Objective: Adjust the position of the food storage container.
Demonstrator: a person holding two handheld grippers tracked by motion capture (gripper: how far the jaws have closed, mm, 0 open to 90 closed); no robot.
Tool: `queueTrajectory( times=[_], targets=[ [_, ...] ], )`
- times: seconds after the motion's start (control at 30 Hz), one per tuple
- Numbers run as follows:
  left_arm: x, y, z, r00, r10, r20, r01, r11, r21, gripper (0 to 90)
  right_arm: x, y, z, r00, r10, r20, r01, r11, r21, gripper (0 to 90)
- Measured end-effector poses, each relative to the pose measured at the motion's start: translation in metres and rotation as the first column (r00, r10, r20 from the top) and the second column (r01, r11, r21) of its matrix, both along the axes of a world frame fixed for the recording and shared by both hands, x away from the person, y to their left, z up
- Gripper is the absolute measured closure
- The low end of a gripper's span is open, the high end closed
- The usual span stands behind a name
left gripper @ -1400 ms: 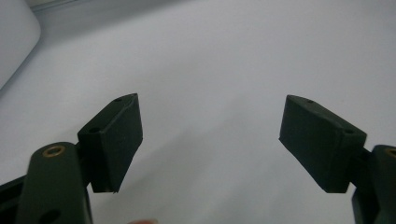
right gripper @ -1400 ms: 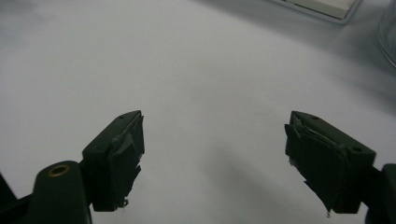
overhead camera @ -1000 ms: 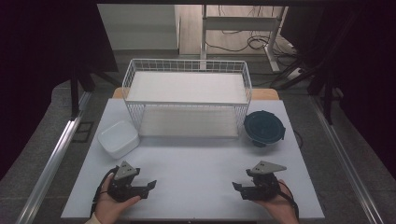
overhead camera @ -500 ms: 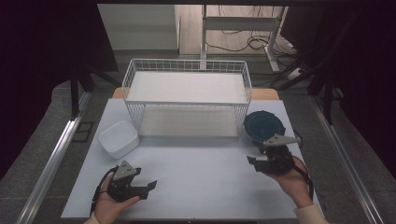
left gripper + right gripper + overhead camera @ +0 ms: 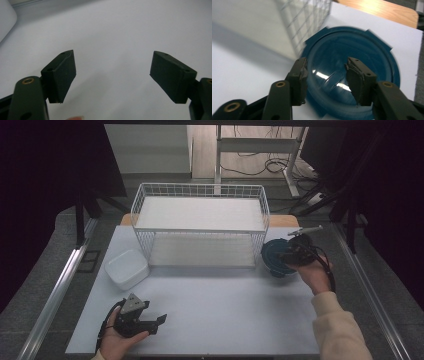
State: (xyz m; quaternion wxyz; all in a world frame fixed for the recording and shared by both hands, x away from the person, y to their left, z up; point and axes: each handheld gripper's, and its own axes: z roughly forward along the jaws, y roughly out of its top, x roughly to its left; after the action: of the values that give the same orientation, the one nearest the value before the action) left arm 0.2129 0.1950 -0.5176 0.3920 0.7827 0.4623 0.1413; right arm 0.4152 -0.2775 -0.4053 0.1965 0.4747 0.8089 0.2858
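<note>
Right gripper [image 5: 325, 82] above dark-blue lidded container [image 5: 352, 62], jaws half-open, just been closing, nothing gripped. Centre on lid rim before clamping. Left gripper [image 5: 112, 75] wide, empty.

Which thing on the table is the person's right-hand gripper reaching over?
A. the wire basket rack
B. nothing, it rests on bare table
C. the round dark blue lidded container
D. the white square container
C: the right gripper hangs over the round dark blue lidded container beside the wire rack, its jaws part open above the lid.

Left claw [image 5: 159, 321] agape, low; right claw [image 5: 278, 256] half-closed, jaws just closing, empty.
</note>
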Motion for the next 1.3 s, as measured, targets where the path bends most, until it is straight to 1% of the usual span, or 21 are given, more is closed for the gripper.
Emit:
queueTrajectory(
  times=[0.07,0.1,0.17,0.27,0.3,0.33,0.37,0.4,0.43,0.5,0.53,0.57,0.67,0.83,0.87,0.9,0.97,1.07,1.17,1.2,1.3],
  targets=[
    [-0.001,0.002,0.000,1.0000,0.005,-0.001,-0.005,1.0000,0.001,20.5,0.018,-0.001,-0.002,0.9994,-0.028,-0.022,0.028,0.9996,-0.002,53.5],
    [-0.001,0.002,0.000,1.0000,0.005,-0.001,-0.005,1.0000,0.001,20.5,0.018,-0.001,-0.002,0.9994,-0.028,-0.022,0.028,0.9996,-0.002,53.5],
    [-0.002,0.004,-0.001,0.9999,0.010,-0.003,-0.010,0.9999,-0.001,20.5,0.027,-0.003,-0.003,0.9986,-0.040,-0.033,0.040,0.9991,0.010,54.9],
    [-0.002,0.005,-0.002,0.9999,0.016,-0.003,-0.016,0.9999,-0.001,20.6,0.039,-0.005,-0.003,0.9975,-0.056,-0.043,0.056,0.9984,0.000,60.0],
    [-0.002,0.006,-0.002,0.9999,0.016,-0.001,-0.016,0.9999,-0.001,20.7,0.047,-0.006,-0.003,0.9967,-0.069,-0.043,0.069,0.9976,0.002,66.3],
    [-0.002,0.005,-0.001,0.9999,0.015,0.001,-0.015,0.9999,-0.003,20.7,0.047,-0.006,-0.003,0.9967,-0.069,-0.043,0.069,0.9976,0.002,66.3],
    [-0.002,0.005,-0.001,0.9999,0.013,0.003,-0.013,0.9999,-0.004,20.7,0.051,-0.006,-0.003,0.9960,-0.077,-0.045,0.077,0.9970,-0.006,70.1],
    [-0.002,0.005,-0.001,0.9999,0.013,0.003,-0.013,0.9999,-0.004,20.8,0.058,-0.005,-0.004,0.9958,-0.080,-0.044,0.080,0.9966,-0.023,79.7],
    [-0.001,0.005,-0.002,0.9999,0.014,0.001,-0.014,0.9999,-0.005,20.8,0.058,-0.005,-0.004,0.9958,-0.080,-0.044,0.080,0.9966,-0.023,79.7],
    [-0.001,0.006,-0.002,0.9999,0.014,-0.001,-0.014,0.9999,-0.002,20.8,0.067,-0.005,-0.006,0.9959,-0.080,-0.041,0.078,0.9960,-0.044,86.7],
    [0.000,0.007,-0.003,0.9998,0.017,-0.003,-0.017,0.9998,-0.004,20.8,0.076,-0.004,-0.008,0.9949,-0.083,-0.057,0.080,0.9950,-0.059,88.7],
    [0.000,0.007,-0.003,0.9998,0.017,-0.003,-0.017,0.9998,-0.004,20.8,0.076,-0.004,-0.008,0.9949,-0.083,-0.057,0.080,0.9950,-0.059,88.7],
    [0.001,0.009,-0.003,0.9998,0.021,-0.003,-0.021,0.9998,-0.004,20.8,0.091,-0.002,-0.013,0.9942,-0.089,-0.061,0.086,0.9952,-0.047,89.0],
    [0.001,0.011,-0.003,0.9996,0.027,-0.002,-0.027,0.9996,-0.006,21.0,0.105,0.004,-0.019,0.9933,-0.086,-0.077,0.084,0.9962,-0.025,89.0],
    [0.001,0.011,-0.002,0.9996,0.028,0.002,-0.028,0.9996,-0.009,21.1,0.111,0.006,-0.024,0.9927,-0.088,-0.083,0.085,0.9959,-0.030,89.0],
    [0.001,0.011,-0.002,0.9996,0.028,0.002,-0.028,0.9996,-0.009,21.2,0.111,0.006,-0.024,0.9927,-0.088,-0.083,0.085,0.9959,-0.030,89.0],
    [0.000,0.011,-0.002,0.9996,0.027,0.006,-0.027,0.9996,-0.011,21.2,0.118,0.008,-0.028,0.9908,-0.097,-0.094,0.092,0.9940,-0.058,89.0],
    [0.000,0.012,-0.002,0.9996,0.027,0.006,-0.026,0.9996,-0.013,21.2,0.124,0.012,-0.031,0.9896,-0.097,-0.106,0.092,0.9944,-0.052,89.0],
    [0.000,0.013,-0.002,0.9995,0.031,0.004,-0.031,0.9995,-0.010,21.2,0.128,0.016,-0.036,0.9883,-0.101,-0.114,0.091,0.9913,-0.095,89.0],
    [0.000,0.013,-0.001,0.9994,0.033,0.004,-0.033,0.9994,-0.011,21.3,0.130,0.014,-0.039,0.9842,-0.113,-0.136,0.098,0.9892,-0.109,89.1],
    [0.000,0.013,-0.002,0.9994,0.035,0.003,-0.035,0.9993,-0.011,21.3,0.131,0.011,-0.040,0.9811,-0.123,-0.149,0.111,0.9902,-0.084,89.3]
  ],
)
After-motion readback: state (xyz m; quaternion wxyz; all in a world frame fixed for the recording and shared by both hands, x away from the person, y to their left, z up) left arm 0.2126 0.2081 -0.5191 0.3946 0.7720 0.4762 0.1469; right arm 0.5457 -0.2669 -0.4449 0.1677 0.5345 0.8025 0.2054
